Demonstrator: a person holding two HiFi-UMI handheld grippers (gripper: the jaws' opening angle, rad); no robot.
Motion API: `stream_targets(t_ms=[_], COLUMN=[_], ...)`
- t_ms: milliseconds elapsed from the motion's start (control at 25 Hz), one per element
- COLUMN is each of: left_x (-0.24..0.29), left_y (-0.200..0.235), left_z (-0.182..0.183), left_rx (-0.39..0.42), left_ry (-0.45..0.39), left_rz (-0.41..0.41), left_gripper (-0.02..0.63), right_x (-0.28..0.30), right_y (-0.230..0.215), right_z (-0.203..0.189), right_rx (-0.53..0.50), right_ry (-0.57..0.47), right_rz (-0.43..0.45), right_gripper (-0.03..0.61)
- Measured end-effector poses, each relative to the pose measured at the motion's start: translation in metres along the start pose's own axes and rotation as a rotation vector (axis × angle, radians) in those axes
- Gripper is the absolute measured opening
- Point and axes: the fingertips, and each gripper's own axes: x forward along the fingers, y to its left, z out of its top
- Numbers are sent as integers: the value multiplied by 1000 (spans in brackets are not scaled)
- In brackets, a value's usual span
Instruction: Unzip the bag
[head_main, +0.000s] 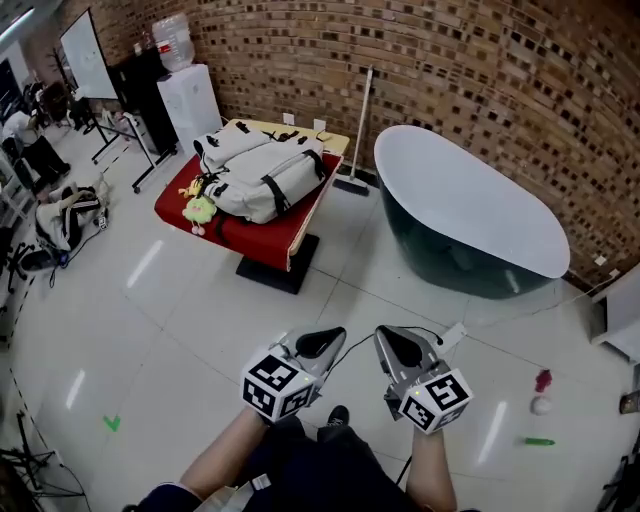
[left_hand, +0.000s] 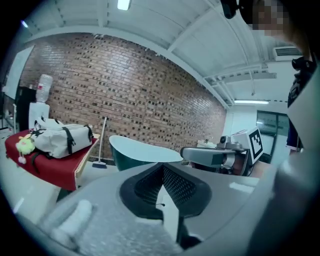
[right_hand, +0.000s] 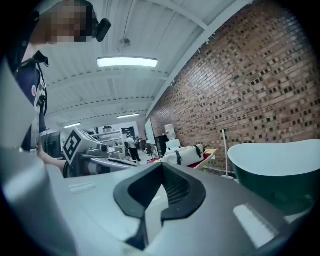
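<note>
A pale grey bag (head_main: 262, 172) with black straps lies on a red-covered table (head_main: 262, 240) far ahead, by the brick wall. It also shows as the bag (left_hand: 60, 140) at the left of the left gripper view and small as the bag (right_hand: 187, 155) in the right gripper view. A yellow-green soft toy (head_main: 198, 209) hangs at the bag's near side. My left gripper (head_main: 328, 342) and right gripper (head_main: 392, 344) are held side by side close to my body, far from the table. Both are shut with nothing between the jaws.
A large dark green bathtub (head_main: 470, 215) with a white rim stands right of the table. A broom (head_main: 358, 130) leans on the wall between them. A white water dispenser (head_main: 190, 95) and whiteboard (head_main: 88, 55) stand at the back left. Small items (head_main: 540, 405) lie on the floor at right.
</note>
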Motion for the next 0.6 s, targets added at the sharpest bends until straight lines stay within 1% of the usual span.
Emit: stream_targets(t_ms=[120, 200, 480, 600], left_x=[-17, -29, -70, -82], left_y=[23, 36, 80, 99], left_z=[-3, -6, -9, -2], left_rx=[-41, -61, -96, -97], left_ry=[-7, -14, -74, -109], left_rz=[124, 187, 336, 379], left_gripper=[2, 2, 2, 2], right_x=[24, 41, 88, 106], right_y=[12, 21, 60, 70], right_z=[0, -1, -7, -8], right_rx=[-11, -21, -52, -81], right_ry=[30, 46, 85, 117], right_rz=[133, 202, 359, 399], right_gripper=[-9, -9, -9, -9])
